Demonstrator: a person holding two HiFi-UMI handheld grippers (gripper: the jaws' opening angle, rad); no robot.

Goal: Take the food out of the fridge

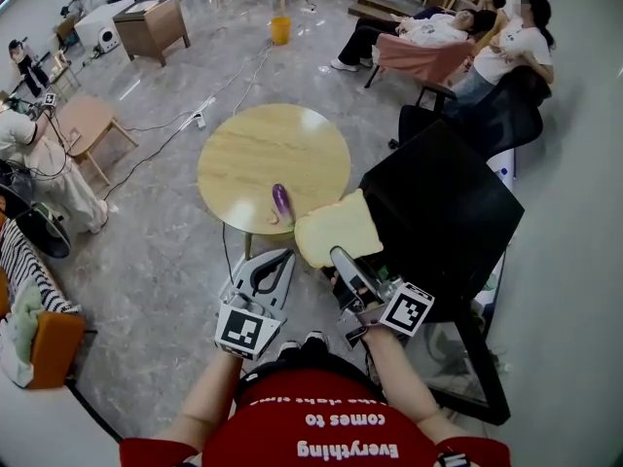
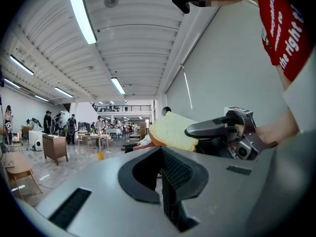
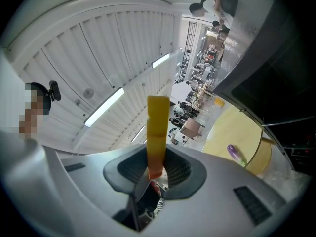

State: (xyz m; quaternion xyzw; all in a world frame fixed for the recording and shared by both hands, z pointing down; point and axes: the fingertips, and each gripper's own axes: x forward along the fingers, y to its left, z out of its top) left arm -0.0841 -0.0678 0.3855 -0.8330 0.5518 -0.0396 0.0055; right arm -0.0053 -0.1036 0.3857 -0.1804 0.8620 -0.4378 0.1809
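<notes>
**A:** Foreground: the person's red shirt. Just beyond it are the left gripper and the right gripper, side by side. Which one carries the food?

**B:** The right gripper. Its jaws are partly closed and clamp one edge of a bread slice. The slice sticks out forward from the jaws. It shows flat face up in the head view and edge-on in the right gripper view.

**A:** Where is the slice relative to the fridge and the surface?

**B:** It is outside and just left of the black fridge. In the head view it overlaps the near rim of the round surface, though its height above the wood cannot be told. An eggplant lies on the surface just beyond the slice, with its long axis running away from the person. By judgement, what remains is a short carry forward and down onto bare wood beside the eggplant. The right hand is the nearer one.

**A:** And the left gripper?

**B:** Its jaws are together with nothing between them. It points towards the surface, and in its own view the bread is ahead and to the right.
</notes>
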